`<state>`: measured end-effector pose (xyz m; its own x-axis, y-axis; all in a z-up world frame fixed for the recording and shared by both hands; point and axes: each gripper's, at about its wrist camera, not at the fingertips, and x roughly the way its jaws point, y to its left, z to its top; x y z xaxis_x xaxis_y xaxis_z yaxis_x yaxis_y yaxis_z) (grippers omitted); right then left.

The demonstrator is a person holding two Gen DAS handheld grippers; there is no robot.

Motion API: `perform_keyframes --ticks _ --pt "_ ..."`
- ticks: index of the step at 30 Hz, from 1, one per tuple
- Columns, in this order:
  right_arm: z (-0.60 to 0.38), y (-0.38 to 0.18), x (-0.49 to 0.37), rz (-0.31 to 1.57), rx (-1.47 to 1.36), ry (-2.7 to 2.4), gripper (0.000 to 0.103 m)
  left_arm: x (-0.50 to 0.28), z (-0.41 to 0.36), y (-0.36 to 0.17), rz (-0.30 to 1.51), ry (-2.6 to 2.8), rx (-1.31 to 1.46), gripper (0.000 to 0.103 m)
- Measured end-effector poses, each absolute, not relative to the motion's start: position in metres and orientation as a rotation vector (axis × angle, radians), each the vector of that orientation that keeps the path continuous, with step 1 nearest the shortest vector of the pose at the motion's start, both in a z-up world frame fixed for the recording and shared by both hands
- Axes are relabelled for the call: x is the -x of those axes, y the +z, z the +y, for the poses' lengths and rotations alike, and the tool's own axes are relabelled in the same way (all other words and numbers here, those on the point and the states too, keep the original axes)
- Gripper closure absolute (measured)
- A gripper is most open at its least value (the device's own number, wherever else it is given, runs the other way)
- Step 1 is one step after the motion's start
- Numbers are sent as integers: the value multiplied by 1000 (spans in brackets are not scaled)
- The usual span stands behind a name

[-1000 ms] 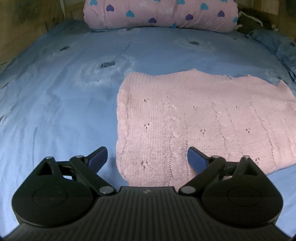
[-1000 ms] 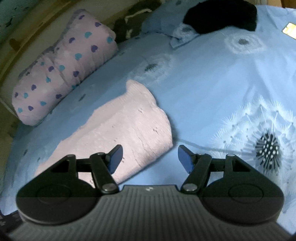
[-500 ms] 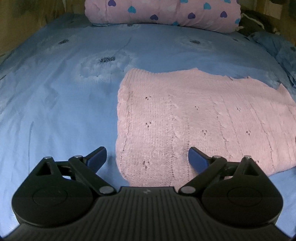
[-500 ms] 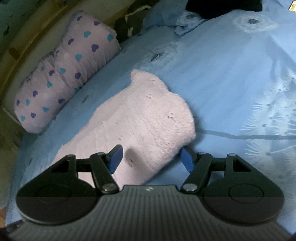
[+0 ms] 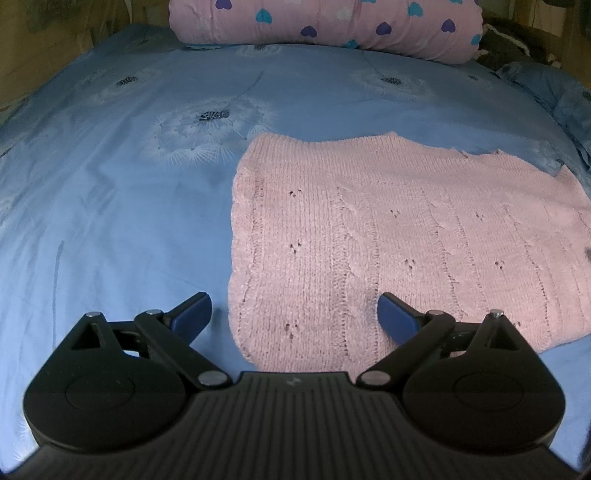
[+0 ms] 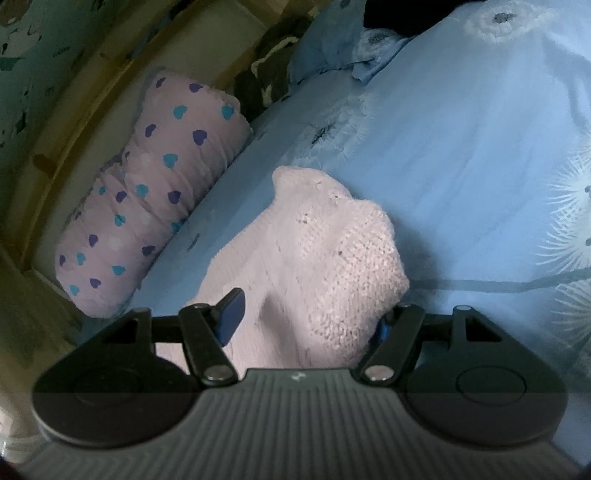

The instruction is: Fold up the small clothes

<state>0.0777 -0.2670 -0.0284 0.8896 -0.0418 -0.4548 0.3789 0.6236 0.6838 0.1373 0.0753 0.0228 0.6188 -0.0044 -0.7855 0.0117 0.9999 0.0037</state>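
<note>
A pink knitted garment (image 5: 388, 236) lies flat on the blue bed sheet (image 5: 110, 192). My left gripper (image 5: 293, 314) is open, its jaws straddling the garment's near left corner, low over it. In the right wrist view the garment's right end (image 6: 332, 258) bulges up between the jaws of my right gripper (image 6: 306, 319). That gripper is open, with the left finger (image 6: 231, 314) over the knit and the right finger mostly hidden behind the raised edge.
A pink pillow with heart prints (image 5: 325, 26) lies along the far edge of the bed, also in the right wrist view (image 6: 147, 206). Crumpled blue bedding (image 5: 554, 85) and dark cloth (image 6: 269, 74) sit at the far right corner.
The right gripper has moved forward onto the garment's right end, which now sits between its jaws. The left gripper has crept slightly closer to the left corner.
</note>
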Motion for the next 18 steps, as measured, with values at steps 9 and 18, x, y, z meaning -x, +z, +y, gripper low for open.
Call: perform_keyframes --ticks 9,18 --pt "-277 -33 -76 373 -980 -246 34 -138 77 23 909 -12 2 4" --pt "-287 -32 -84 366 -1039 -260 46 -139 80 25 905 -13 6 4"
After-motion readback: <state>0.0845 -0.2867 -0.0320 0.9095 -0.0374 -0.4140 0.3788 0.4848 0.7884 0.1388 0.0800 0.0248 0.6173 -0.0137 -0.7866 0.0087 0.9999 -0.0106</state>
